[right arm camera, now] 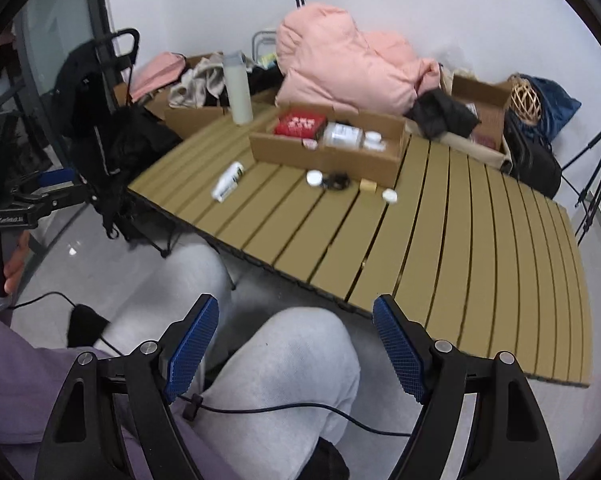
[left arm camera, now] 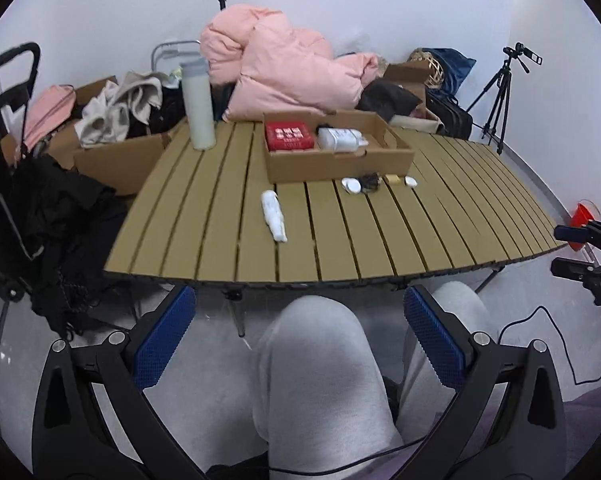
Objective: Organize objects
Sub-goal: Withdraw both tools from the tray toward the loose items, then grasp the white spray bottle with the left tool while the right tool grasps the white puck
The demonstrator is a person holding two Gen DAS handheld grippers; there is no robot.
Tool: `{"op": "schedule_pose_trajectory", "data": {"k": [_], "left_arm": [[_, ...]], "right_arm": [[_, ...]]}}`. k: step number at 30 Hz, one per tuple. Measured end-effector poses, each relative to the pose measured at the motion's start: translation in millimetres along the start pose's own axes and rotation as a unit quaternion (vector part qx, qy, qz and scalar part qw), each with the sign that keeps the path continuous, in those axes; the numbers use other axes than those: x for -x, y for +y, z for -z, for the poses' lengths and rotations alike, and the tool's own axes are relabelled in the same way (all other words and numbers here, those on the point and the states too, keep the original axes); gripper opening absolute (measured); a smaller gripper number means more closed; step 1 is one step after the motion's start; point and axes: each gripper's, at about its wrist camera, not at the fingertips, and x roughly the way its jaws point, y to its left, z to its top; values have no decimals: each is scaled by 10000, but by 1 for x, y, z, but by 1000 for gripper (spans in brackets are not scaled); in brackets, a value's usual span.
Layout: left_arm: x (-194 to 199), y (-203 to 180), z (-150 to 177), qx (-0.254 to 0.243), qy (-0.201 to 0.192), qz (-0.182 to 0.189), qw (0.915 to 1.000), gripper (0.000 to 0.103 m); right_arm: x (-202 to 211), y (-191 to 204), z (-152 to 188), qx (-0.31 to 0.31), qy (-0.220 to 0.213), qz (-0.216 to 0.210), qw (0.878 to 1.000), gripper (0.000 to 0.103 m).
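Note:
A slatted tan table (left arm camera: 220, 240) (right arm camera: 480, 240) carries an open cardboard box (left arm camera: 340, 168) (right arm camera: 328, 156) that holds a red packet (left arm camera: 289, 136) (right arm camera: 300, 123) and a clear bottle on its side (left arm camera: 340, 138) (right arm camera: 342, 135). In front of the box lie a white tube (left arm camera: 273, 216) (right arm camera: 228, 186), a white lid (left arm camera: 351, 185) (right arm camera: 314, 178), a small black item (left arm camera: 369, 182) (right arm camera: 337, 181), a tan block (right arm camera: 368, 186) and a white cap (right arm camera: 390, 196). My left gripper (left arm camera: 300, 340) and right gripper (right arm camera: 296, 348) both stand open and empty, short of the table's near edge, above a person's grey-clad knees.
A tall white flask (left arm camera: 198, 104) (right arm camera: 238, 88) stands at the table's far left corner. A pink puffer coat (left arm camera: 284, 68) (right arm camera: 352, 64), cardboard boxes of clothes (left arm camera: 112, 128) and bags crowd the back. A tripod (left arm camera: 500, 92) stands at right, a black trolley (left arm camera: 16, 120) at left.

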Motion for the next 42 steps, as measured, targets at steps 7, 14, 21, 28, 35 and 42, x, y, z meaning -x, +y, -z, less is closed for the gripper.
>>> {"op": "schedule_pose_trajectory", "data": {"k": [7,14,21,28,35,42], "left_arm": [[-47,-2,-11,-60,-255,-213,9994,103],[-140,12,-46,-28,-138,-413,9990,103],[-226,39,-73,488,699,-220,9961,89],[-274,53,-78,807,1447,-175,9860,64],[-293,52,-72,837,1742,-148,9810,37],[-289,52,-76,846,1648,-292,9823,24]], "right_arm": [[-44,-16,-3,-339,-59,-161,9993,83],[-108,-58,-31,-794,-159,59,9967,83],[-169,-110,-74,-886,-383,615,9934,82],[-260,-154,-113,-827,156,786,9933,57],[-297,-154,-118,-602,397,851,9938,44],[-293,-164,-117,-787,302,812,9931,31]]}}
